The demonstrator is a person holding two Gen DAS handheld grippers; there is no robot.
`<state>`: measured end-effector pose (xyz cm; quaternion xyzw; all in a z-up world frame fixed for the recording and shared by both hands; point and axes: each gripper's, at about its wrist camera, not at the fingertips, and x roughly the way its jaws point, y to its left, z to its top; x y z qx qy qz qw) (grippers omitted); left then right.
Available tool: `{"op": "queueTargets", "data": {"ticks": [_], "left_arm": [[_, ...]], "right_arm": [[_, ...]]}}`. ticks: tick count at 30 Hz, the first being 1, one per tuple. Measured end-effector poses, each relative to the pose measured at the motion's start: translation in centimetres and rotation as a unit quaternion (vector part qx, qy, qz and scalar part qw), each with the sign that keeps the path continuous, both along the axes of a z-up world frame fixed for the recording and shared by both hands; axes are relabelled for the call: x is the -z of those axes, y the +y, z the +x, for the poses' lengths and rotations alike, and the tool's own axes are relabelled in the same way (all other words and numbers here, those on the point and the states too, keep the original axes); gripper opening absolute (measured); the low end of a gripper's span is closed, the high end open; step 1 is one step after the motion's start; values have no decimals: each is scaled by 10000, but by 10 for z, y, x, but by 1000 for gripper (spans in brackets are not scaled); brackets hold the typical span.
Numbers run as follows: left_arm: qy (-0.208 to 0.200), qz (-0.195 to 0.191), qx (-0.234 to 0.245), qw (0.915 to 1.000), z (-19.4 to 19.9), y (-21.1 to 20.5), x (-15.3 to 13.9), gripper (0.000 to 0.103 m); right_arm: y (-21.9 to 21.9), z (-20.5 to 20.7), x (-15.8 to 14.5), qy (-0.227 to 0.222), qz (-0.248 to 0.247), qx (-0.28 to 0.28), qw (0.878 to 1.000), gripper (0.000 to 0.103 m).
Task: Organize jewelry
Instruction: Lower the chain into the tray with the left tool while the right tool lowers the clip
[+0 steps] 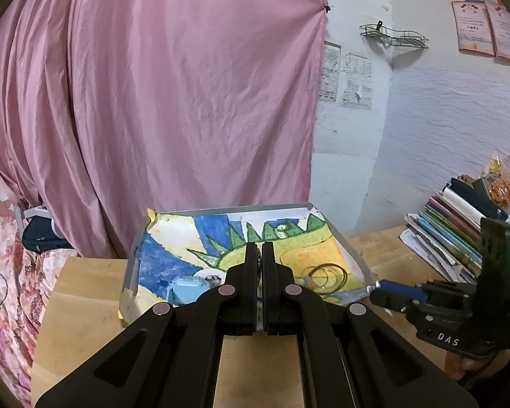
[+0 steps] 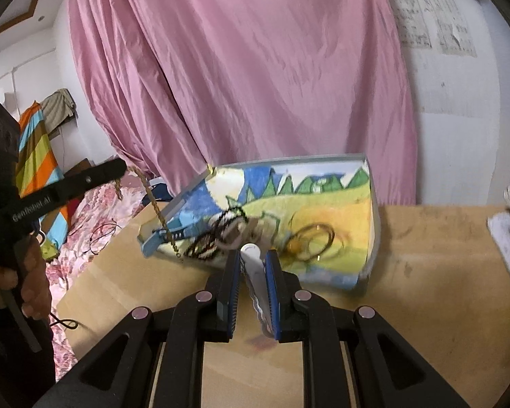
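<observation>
The left tool is pinched shut on a gold chain, a long bumpy string hanging above the tray's left end. The right tool squeezes the tray's thin rim, tipping the painted tray on the wooden bench. I think the chain is mid-move; next it needs a slow, soft drop beside the black beads and thin gold rings.

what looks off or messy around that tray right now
The tray sits crooked, its near corner pinched in the right claw. A chain dangles from the left claw over the tray's edge. The dark bracelets lie jumbled together inside it.
</observation>
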<state>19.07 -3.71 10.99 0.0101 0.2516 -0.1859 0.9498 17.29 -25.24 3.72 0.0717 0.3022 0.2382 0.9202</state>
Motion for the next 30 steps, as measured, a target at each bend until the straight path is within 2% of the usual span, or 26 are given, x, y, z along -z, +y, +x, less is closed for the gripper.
{"op": "queueTargets", "data": {"ticks": [15,23,30], "left_arm": [[19,-278,-109,9996,34,5,-4,1],[77,-276,-204,9994,46,6,1,1],[132,-429,-132,9989,51,9,7,1]], "right_arm": [[2,44,-37,-342,-69,246,9991,15],[1,54,-25,-254,76,293,9992,15],[2,62,-18,-142,18,387,9991,15]]}}
